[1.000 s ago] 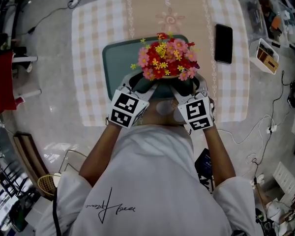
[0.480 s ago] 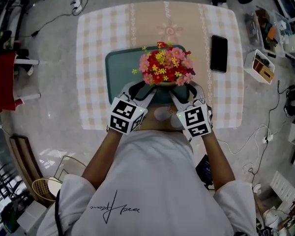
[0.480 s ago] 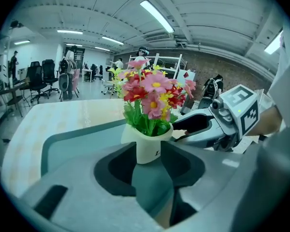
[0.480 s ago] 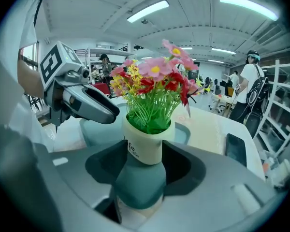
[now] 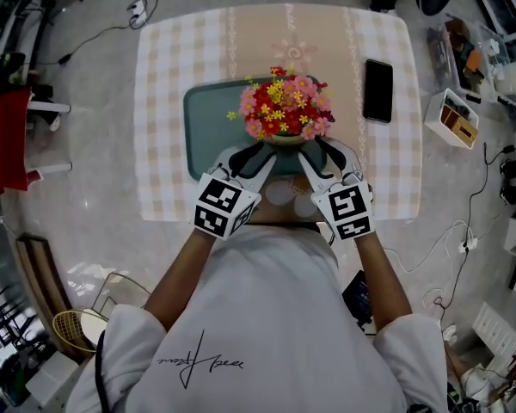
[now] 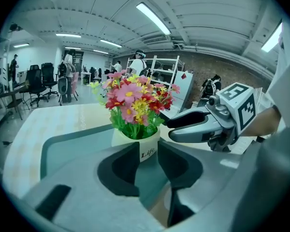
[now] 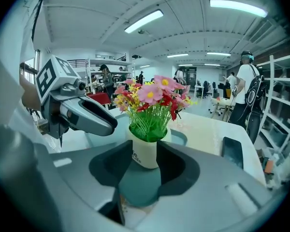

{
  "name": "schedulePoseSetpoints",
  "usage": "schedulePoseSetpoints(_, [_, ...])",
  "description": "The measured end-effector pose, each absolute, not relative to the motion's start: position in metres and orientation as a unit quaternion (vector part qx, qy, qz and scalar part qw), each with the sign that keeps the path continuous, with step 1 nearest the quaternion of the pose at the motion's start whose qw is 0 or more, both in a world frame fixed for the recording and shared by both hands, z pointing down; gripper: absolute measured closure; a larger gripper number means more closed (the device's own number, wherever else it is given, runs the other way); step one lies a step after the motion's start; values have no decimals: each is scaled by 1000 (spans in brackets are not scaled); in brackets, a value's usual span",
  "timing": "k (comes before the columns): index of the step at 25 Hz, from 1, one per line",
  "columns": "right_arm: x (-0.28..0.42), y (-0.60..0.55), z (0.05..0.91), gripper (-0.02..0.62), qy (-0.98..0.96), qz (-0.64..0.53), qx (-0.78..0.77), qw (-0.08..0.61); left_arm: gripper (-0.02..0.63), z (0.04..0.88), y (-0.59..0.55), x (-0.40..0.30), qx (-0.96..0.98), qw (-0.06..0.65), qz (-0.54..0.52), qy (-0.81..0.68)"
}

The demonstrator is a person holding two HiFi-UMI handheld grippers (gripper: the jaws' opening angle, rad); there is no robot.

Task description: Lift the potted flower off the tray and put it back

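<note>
Pot [image 6: 135, 137] sits clamped between the left gripper's [image 6: 148, 151] fingers and the right gripper's [image 7: 145, 146] fingers, both having just closed onto it.

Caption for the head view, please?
Left gripper and right gripper, jaws just closed further, clasp the potted flower over the teal tray.
</note>
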State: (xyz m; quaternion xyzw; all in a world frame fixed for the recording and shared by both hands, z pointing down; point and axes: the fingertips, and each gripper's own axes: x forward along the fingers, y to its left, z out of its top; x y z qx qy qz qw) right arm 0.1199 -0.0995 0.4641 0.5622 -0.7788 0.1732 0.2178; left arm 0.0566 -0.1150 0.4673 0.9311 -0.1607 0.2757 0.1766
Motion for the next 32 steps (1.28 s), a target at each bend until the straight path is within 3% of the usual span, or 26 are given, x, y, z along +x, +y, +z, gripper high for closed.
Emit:
schedulePoseSetpoints(13, [113,-86,430,489,-794,164,558,175,555,442,-87,66,936,207,230,-169])
schedulePoseSetpoints(22, [123,-83,404,585,-802,168,558,131,581,416,-93,64,944,128,232,-198])
schedulePoseSetpoints(32, [112,-74,388,591,-820,161,532,135,607,396,-85,52,946,127,209,-215])
